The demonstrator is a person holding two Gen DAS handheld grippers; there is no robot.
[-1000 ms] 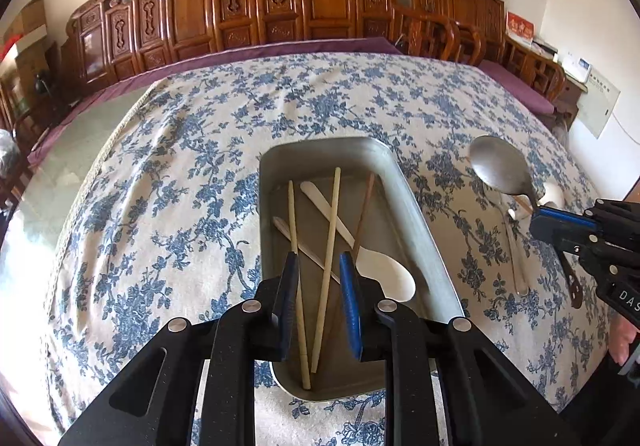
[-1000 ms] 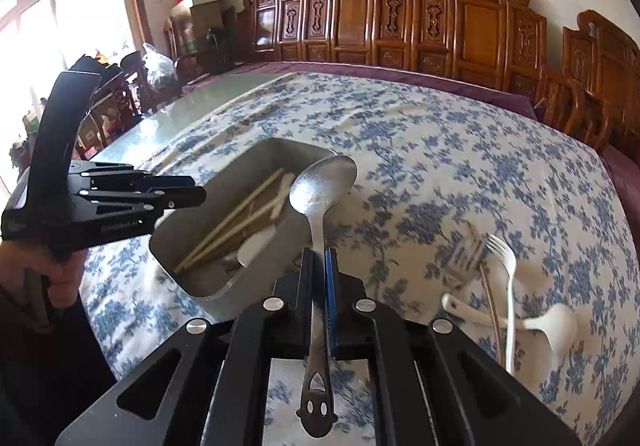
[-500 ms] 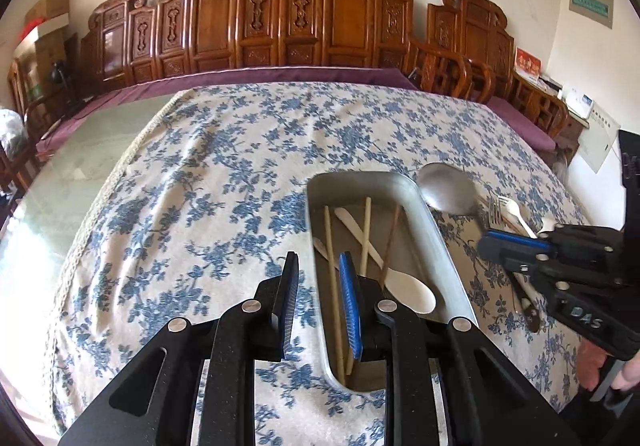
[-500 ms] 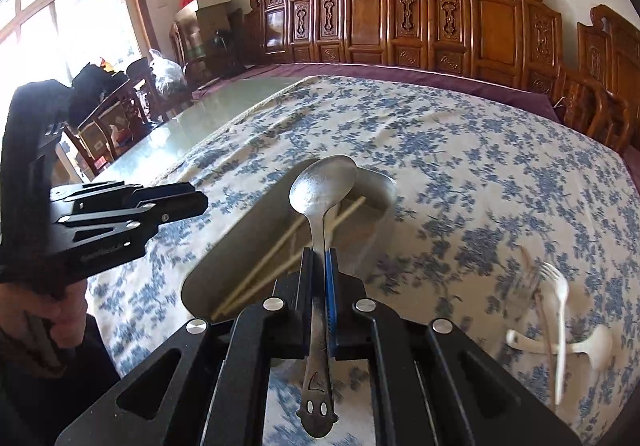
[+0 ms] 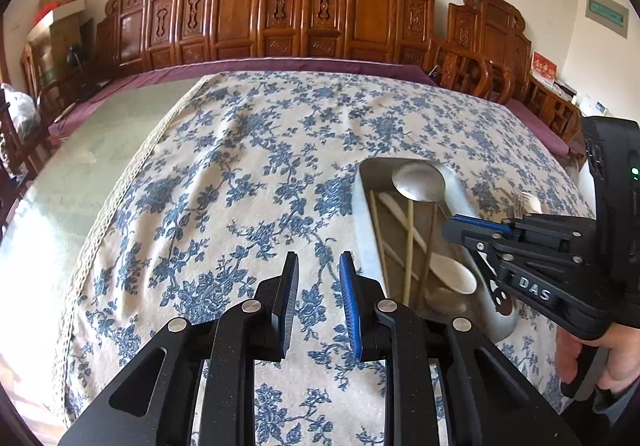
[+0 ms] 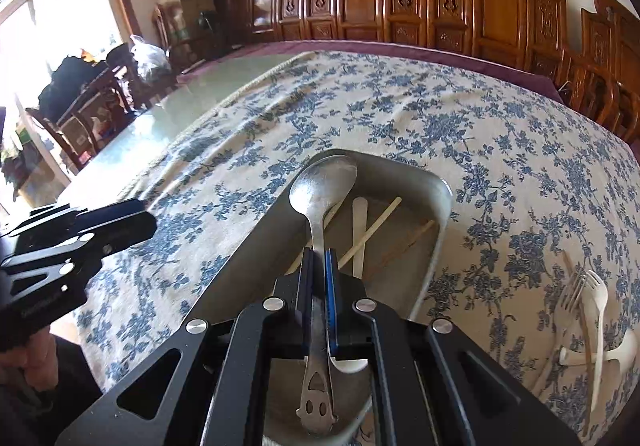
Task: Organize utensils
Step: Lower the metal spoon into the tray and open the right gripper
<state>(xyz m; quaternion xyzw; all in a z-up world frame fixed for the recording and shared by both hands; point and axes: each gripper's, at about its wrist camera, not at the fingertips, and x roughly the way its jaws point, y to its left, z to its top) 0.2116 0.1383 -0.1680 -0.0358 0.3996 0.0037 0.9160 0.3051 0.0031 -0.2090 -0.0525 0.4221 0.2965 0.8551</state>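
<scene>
My right gripper [image 6: 319, 254] is shut on the handle of a metal spoon [image 6: 324, 185], which hangs over the metal tray [image 6: 440, 185]. The spoon's bowl is above the tray's far end. In the tray lie wooden chopsticks [image 6: 372, 230] and a white spoon [image 5: 452, 276]. The left wrist view shows the same metal spoon [image 5: 418, 181] over the tray [image 5: 362, 213], held by the right gripper [image 5: 450, 230]. My left gripper [image 5: 320, 262] is open with nothing between its fingers, above the tablecloth just left of the tray. It also shows as the left gripper [image 6: 150, 219] at the left edge of the right wrist view.
A blue-flowered tablecloth [image 5: 260, 165] covers the table. On it, right of the tray, lie a metal fork [image 6: 572, 286], a white plastic fork [image 6: 596, 286] and a white spoon [image 6: 624, 350]. Carved wooden chairs [image 5: 280, 5] line the far side. A hand [image 5: 612, 366] grips the right gripper's handle.
The left gripper has moved left, from over the tray to over the bare cloth. The right gripper has carried the metal spoon leftward until it hangs over the tray.
</scene>
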